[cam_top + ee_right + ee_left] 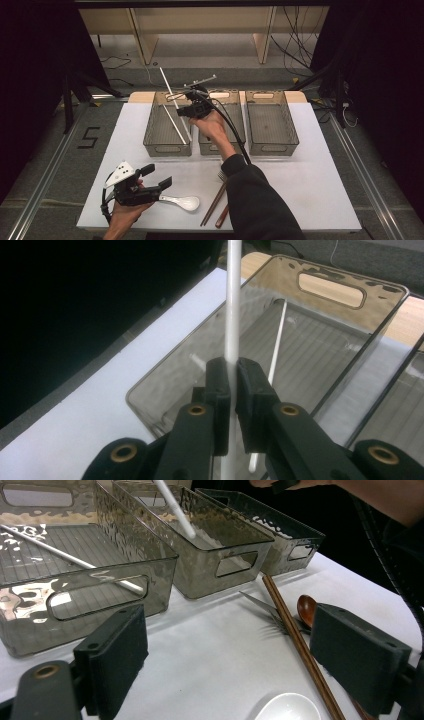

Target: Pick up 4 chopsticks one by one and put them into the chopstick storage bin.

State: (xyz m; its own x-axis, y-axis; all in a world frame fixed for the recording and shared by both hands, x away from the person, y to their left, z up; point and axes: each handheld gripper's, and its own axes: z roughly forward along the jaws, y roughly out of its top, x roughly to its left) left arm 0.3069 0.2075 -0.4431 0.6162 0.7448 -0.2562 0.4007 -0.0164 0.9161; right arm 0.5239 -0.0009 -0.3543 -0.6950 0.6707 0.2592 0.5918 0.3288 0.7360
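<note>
My right gripper (181,110) (232,375) hovers over the left grey bin (167,149) (150,390), shut on a white chopstick (168,86) (233,300) that stands steeply tilted. In the left gripper view its lower end (177,512) hangs above the middle bin (220,547). A second white chopstick (176,126) (60,555) (277,337) lies flat inside the left bin. At the table's front left my left gripper (159,176) (227,650) rests open, its jaws wide apart with nothing between them. A white ceramic spoon (185,202) (287,707) lies just right of it.
Three grey bins stand in a row at the back; the middle bin (220,148) and right bin (272,146) look bare inside. Brown chopsticks (214,205) (295,635), a fork (221,175) (265,607) and a brown spoon (306,609) lie by the right forearm.
</note>
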